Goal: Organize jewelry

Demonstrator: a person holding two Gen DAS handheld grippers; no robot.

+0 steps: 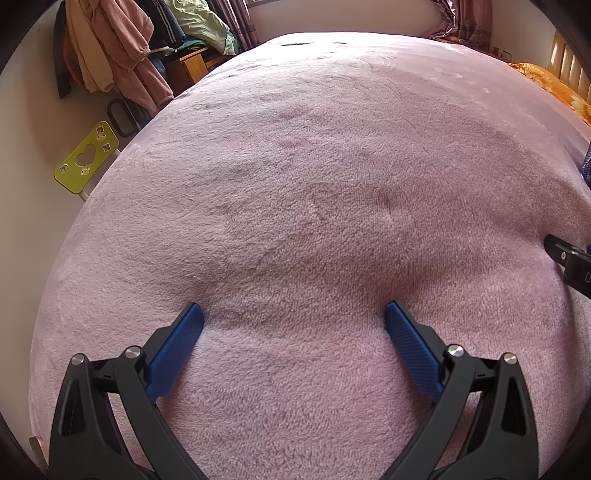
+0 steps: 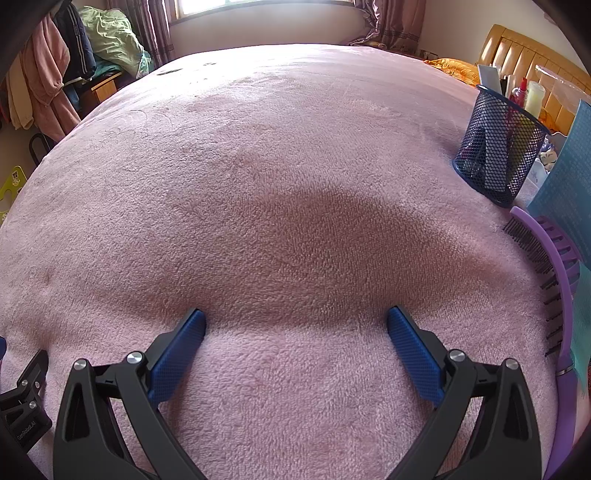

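left tool (image 1: 294, 317): spread wide, empty | over pink blanket (image 1: 314, 166)

Both grippers: black arms, silver screws (image 1: 456, 350), blue textured fingers (image 2: 413, 347), "GenRobot.AI" marking.

Daylight from the curtained window (image 2: 236, 3) washes out the far edge of the pink fleece blanket (image 2: 295, 155). A soft dark shadow crosses its centre. Fisheye curvature bends the margins; corners vignette black. Focus is sharp throughout.
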